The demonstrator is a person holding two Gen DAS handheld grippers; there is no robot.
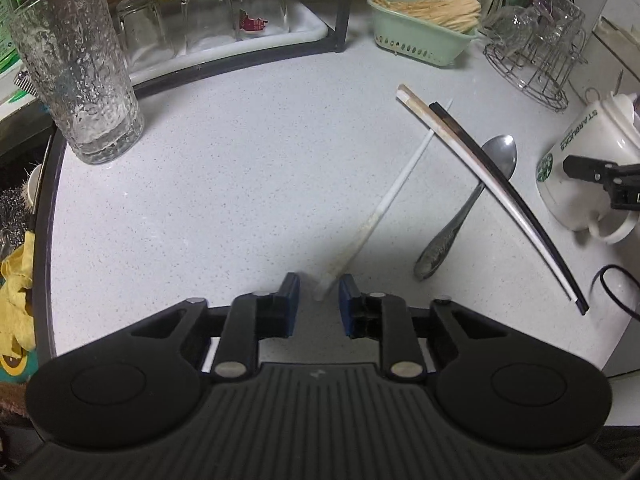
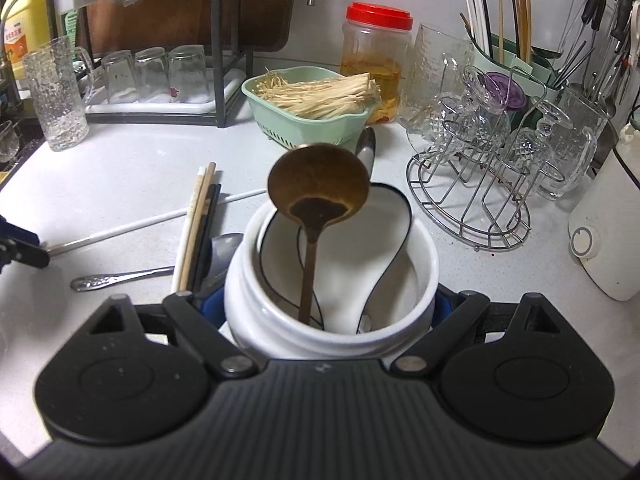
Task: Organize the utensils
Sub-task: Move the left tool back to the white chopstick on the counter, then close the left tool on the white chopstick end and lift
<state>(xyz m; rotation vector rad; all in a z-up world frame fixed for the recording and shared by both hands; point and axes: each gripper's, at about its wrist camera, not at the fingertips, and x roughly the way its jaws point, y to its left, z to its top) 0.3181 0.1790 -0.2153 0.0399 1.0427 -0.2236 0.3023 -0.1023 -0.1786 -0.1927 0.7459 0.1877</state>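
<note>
While the left gripper (image 1: 319, 294) is hovering low over the pale speckled surface (image 1: 240, 168), its blue-padded fingers (image 1: 290, 304) are standing narrowly apart with the thick end of a white chopstick (image 1: 390, 200) lying between them; whether the pads are actually pressing on it cannot be told, as a small gap is showing on each side. That chopstick is stretching away across the surface toward the far right. Beside it, a metal spoon (image 1: 472, 200) is lying flat with its bowl pointing away, and a bundle of chopsticks (image 1: 492, 196), pale and dark ones together, is resting across the spoon's neck, slanting from upper left to lower right.

The right gripper (image 2: 332, 308) is clamping a white mug (image 2: 280, 320) from both sides, its fingers spread wide around the ribbed wall. Inside the mug, a brown ladle-like spoon (image 2: 318, 192) is standing upright with its bowl above the rim, next to a white ceramic spoon with a dark edge (image 2: 384, 236). In the left wrist view the same mug (image 1: 576, 160) is showing green lettering, near the right edge.

Farther back, a tall textured glass (image 1: 76, 68) is standing at the left, a green basket (image 2: 304, 124) holding pale straw-like strands is sitting at the middle, and a wire rack (image 2: 480, 200) of glassware is standing at the right.
</note>
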